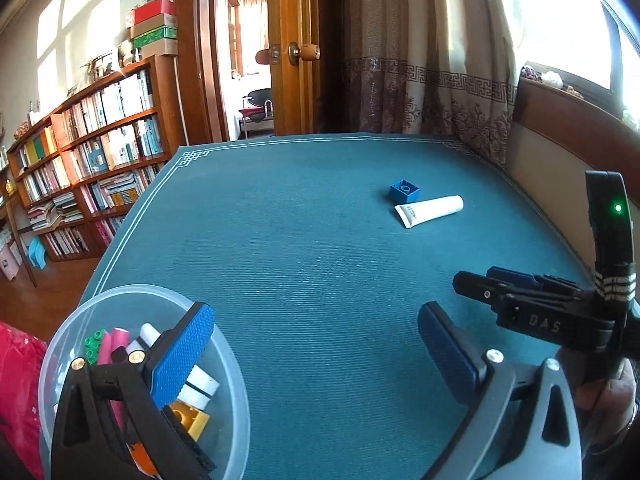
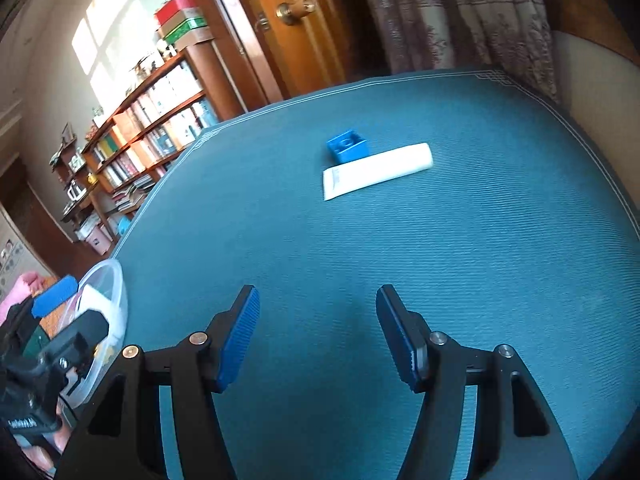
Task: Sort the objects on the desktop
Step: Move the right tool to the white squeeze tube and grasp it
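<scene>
both claws spread, holding nothing. left gripper (image 1: pixel 316 344) hangs over the bowl (image 1: pixel 234 364), already part filled. right gripper (image 2: pixel 318 332) faces the tube (image 2: pixel 378 172) and brick (image 2: pixel 347 145), touching mid-mat (image 2: pixel 480 280). likely next: reach forward, straddle the tube, close.

A teal mat (image 1: pixel 304 240) carries a blue brick (image 1: pixel 404 191), white tube (image 1: pixel 430 210) and clear bowl (image 1: pixel 224 344).

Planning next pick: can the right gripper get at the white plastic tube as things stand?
Probably yes. The right gripper is open and empty, facing the white plastic tube lying on the teal mat, bare mat between. The blue toy brick sits just behind it.
</scene>
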`<state>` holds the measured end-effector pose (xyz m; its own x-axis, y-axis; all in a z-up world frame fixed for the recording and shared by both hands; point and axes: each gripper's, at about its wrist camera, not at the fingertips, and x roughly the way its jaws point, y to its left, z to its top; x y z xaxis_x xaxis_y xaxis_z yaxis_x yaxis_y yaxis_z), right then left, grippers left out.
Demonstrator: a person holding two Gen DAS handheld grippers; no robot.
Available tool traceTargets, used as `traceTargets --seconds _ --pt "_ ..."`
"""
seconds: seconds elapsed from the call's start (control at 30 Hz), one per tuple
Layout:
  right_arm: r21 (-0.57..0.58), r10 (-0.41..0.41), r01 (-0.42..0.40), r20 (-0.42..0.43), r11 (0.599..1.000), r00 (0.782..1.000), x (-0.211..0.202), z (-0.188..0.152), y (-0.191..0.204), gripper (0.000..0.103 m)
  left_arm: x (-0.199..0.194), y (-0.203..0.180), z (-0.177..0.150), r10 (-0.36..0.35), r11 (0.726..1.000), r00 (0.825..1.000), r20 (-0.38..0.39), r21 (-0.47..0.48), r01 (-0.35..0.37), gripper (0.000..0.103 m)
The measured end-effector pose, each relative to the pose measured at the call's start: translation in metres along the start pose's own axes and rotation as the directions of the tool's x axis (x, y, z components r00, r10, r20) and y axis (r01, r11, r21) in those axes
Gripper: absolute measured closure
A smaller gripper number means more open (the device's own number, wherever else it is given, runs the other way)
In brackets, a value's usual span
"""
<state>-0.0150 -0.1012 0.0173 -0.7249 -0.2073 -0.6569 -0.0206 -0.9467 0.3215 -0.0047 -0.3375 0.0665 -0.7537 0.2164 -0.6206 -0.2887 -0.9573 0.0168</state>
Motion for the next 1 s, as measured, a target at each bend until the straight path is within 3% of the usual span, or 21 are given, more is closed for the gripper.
traceTargets --seconds 0.17,0.5,0.8,1.0 --pt "0.045 -0.037 0.037 0.009 0.998 0.999 0.008 0.016 -0.024 0.039 0.003 -0.011 0.001 -0.012 1.0 1.0 -0.002 0.019 0.012 0.0" --pt "0.2 0.022 -0.015 -0.033 0.98 0.999 0.045 0.048 -0.048 0.039 0.002 -0.003 0.004 -0.007 1.0 1.0 0.001 0.003 0.007 0.0" --pt "0.236 -0.012 0.014 -0.009 0.972 1.0 0.076 0.08 -0.047 0.039 0.003 0.009 0.006 0.004 1.0 1.0 0.005 -0.015 -0.004 0.0" --pt "0.194 -0.093 0.089 0.01 0.977 0.996 0.094 0.095 -0.038 0.039 0.007 0.017 0.007 0.014 1.0 1.0 -0.001 -0.026 -0.014 0.0"
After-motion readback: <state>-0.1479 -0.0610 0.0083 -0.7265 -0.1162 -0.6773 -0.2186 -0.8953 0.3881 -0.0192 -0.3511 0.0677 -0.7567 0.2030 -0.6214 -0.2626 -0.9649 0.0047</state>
